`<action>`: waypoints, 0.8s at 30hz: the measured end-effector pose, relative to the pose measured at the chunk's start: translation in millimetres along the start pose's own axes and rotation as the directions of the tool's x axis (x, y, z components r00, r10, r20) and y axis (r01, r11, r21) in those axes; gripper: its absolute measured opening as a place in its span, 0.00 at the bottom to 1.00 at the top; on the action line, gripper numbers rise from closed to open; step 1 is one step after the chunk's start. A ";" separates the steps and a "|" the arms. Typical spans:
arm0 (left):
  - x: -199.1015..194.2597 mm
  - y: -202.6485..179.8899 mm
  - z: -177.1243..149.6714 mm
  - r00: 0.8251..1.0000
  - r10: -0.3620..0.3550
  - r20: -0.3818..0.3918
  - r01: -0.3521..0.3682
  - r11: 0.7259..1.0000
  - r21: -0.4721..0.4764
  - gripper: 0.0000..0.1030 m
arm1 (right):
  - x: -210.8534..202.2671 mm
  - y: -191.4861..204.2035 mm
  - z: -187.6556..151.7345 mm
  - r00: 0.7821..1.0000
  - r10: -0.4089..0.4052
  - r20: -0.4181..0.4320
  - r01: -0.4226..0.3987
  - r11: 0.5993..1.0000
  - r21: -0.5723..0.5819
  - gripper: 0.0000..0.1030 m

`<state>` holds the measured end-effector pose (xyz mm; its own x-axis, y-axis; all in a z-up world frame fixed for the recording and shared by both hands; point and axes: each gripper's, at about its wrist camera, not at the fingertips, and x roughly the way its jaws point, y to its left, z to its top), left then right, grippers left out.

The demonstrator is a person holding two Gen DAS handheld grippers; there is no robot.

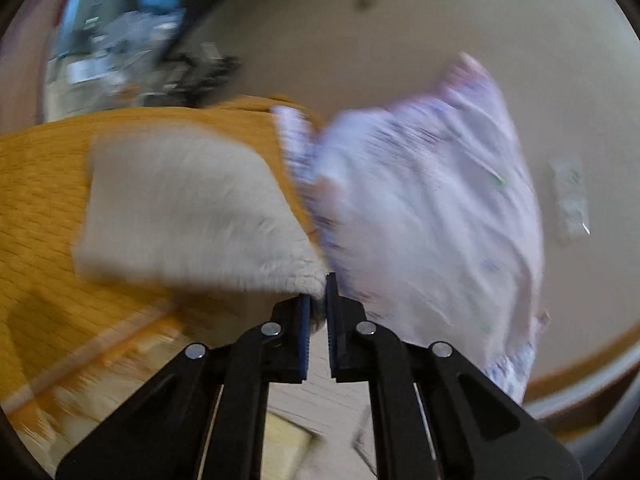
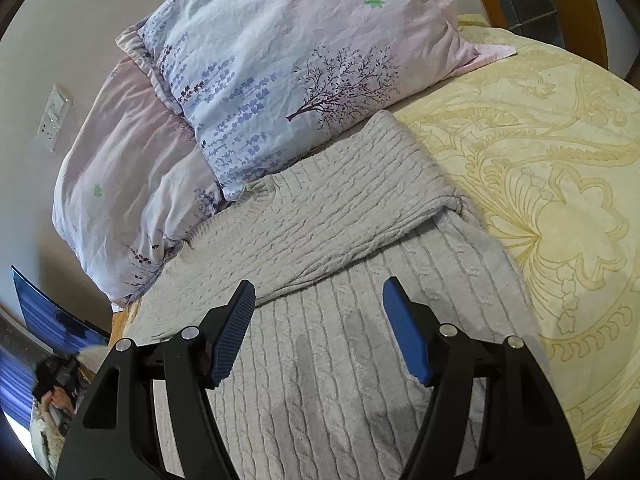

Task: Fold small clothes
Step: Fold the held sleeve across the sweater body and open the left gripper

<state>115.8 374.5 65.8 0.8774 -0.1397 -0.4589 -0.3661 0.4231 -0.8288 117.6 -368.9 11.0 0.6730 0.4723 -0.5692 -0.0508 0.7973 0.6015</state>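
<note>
A grey cable-knit sweater (image 2: 328, 320) lies on the bed, with one sleeve (image 2: 320, 216) folded across its upper part. My right gripper (image 2: 320, 324) is open and empty just above the sweater's body. In the blurred left wrist view, my left gripper (image 1: 318, 300) is shut on an edge of the grey sweater (image 1: 188, 208) and holds it lifted in front of the orange headboard (image 1: 40, 184).
Two pale pink floral pillows (image 2: 280, 60) lie at the head of the bed, touching the sweater's top edge; one shows in the left wrist view (image 1: 432, 208). A yellow patterned bedspread (image 2: 560, 160) covers the bed to the right. A wall switch (image 2: 54, 116) is at left.
</note>
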 end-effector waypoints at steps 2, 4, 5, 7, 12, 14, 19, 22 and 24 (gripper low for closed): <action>5.5 -31.1 -17.7 0.997 -0.064 -0.036 0.065 0.996 0.057 0.06 | -1.3 -0.3 0.5 1.000 0.004 0.003 -0.004 1.000 -0.006 0.66; 16.7 -63.2 -39.5 0.987 -0.128 -0.094 0.138 0.984 0.110 0.06 | -2.6 -0.9 0.8 1.000 0.008 0.005 -0.008 1.000 -0.009 0.66; 23.6 -78.0 -52.2 0.980 -0.154 -0.128 0.171 0.976 0.133 0.06 | -3.4 -1.2 0.7 1.000 0.011 0.006 -0.011 1.000 -0.010 0.66; 41.3 -108.8 -85.1 0.957 -0.198 -0.212 0.238 0.954 0.182 0.06 | -4.5 -2.3 1.5 1.000 0.017 0.006 -0.017 1.000 -0.011 0.66; 101.3 -154.5 -181.8 0.879 -0.205 -0.429 0.337 0.906 0.256 0.06 | -6.0 -4.1 1.0 1.000 0.020 0.001 -0.020 1.000 -0.023 0.66; 126.4 -160.1 -218.8 0.852 -0.161 -0.498 0.333 0.901 0.278 0.06 | -6.7 -2.8 0.4 1.000 0.016 -0.006 -0.017 0.999 -0.044 0.66; 177.4 -150.1 -290.2 0.760 0.030 -0.650 0.259 0.902 0.344 0.14 | -9.7 4.8 0.5 1.000 0.004 -0.024 -0.006 0.994 -0.109 0.66; 167.6 -149.8 -301.1 0.734 0.080 -0.674 0.281 0.868 0.408 0.36 | -8.6 16.5 4.1 0.999 0.001 -0.039 -0.008 0.986 -0.166 0.66; 150.6 -148.6 -292.0 0.727 0.061 -0.684 0.323 0.849 0.418 0.54 | -6.3 29.9 6.9 0.998 0.017 -0.055 -0.028 0.977 -0.212 0.66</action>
<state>211.8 29.2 26.4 0.4033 -0.6885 -0.6028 0.1025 0.6885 -0.7179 116.9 -350.7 36.4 0.6303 0.5056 -0.5892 -0.2246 0.8452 0.4850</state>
